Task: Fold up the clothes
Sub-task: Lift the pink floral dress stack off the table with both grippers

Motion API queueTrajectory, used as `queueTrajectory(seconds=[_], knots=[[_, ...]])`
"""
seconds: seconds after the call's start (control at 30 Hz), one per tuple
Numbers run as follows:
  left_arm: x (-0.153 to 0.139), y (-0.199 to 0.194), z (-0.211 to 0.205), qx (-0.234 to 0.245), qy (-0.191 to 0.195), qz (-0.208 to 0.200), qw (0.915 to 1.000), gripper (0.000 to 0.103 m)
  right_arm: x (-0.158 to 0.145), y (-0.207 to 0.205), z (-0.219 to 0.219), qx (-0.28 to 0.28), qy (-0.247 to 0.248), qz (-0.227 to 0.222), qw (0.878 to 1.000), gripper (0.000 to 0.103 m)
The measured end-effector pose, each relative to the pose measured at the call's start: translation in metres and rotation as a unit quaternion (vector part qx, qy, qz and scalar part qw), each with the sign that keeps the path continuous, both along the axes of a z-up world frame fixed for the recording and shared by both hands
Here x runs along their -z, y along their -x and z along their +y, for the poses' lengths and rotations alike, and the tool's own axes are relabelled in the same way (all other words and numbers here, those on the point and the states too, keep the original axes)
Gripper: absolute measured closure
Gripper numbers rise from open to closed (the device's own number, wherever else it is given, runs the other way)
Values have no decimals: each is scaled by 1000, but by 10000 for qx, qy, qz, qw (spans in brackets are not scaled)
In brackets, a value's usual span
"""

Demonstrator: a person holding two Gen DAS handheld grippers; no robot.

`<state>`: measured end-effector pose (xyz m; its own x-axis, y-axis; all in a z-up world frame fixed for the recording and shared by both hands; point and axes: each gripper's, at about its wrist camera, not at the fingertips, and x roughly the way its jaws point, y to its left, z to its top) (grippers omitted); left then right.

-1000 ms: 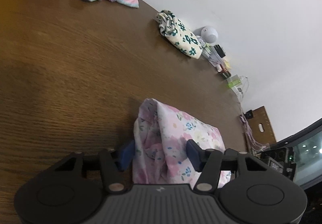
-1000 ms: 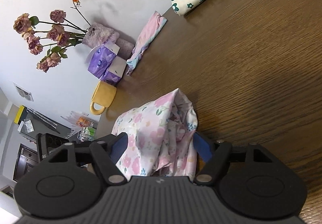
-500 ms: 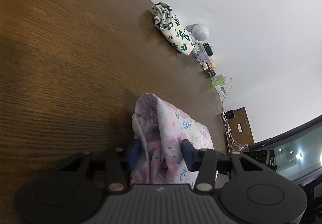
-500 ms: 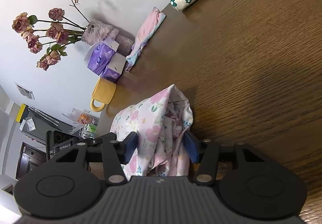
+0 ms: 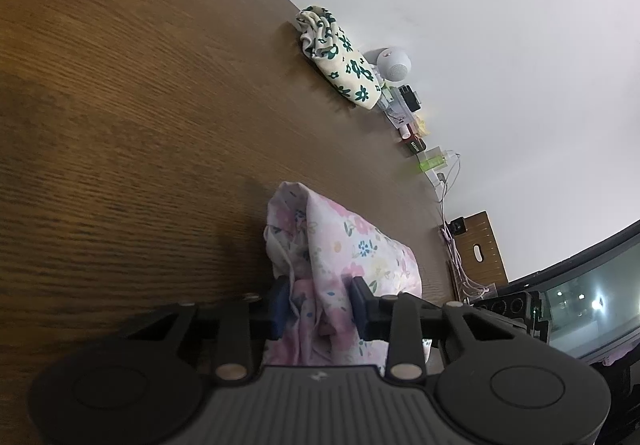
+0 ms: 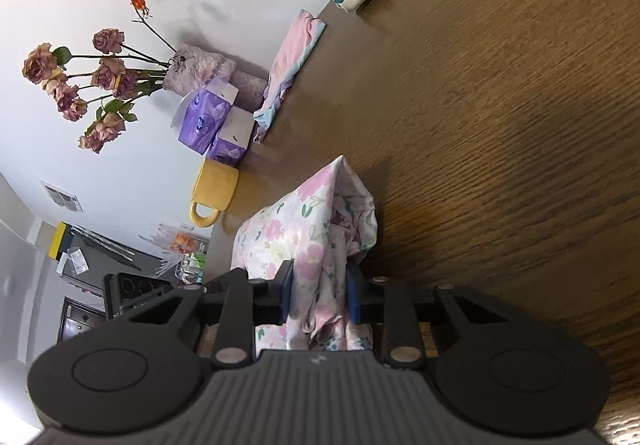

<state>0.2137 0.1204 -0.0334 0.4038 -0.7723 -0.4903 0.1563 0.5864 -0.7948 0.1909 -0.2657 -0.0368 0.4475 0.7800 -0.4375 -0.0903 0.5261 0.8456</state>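
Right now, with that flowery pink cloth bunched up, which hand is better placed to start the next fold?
Neither clearly. The left gripper and the right gripper have both just been closing, each with a bunch of the pink floral garment between its fingers, over the wooden table. Probably both lift together.

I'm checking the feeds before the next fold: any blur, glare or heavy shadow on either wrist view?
Left wrist view: strong fisheye bending, dark corners, table grain smeared at the left, dim shadow patch there; floral cloth sharp, bright spots on the glass at right. Right wrist view: table grain smeared at right, cloth casts a soft shadow, roses sharp; no glare.
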Motion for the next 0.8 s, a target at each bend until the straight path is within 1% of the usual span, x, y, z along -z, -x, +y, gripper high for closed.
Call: queueTrajectory(seconds=[0.07,0.13,0.23,0.33,0.63,0.8], knots=[[0,1,-1,-5,-5,-19,10000,76,0,0,1,1,20,-22,10000,80],[1,2,-1,-34,-12,-21,10000,80,1,1,2,12,22,-30,10000,85],[1,4,-3,-82,-58,-69,9999,82,5,1,3,35,-51,-15,10000,90],[0,6,-5,-88,-101,-136,9998,82,6,2,2,62,-110,-33,9999,90],[-7,13,-8,-166,-246,-320,9990,84,0,5,5,91,45,-255,9996,93],[-12,16,-7,-273,-261,-340,9987,85,-7,7,6,159,72,-353,9992,93]])
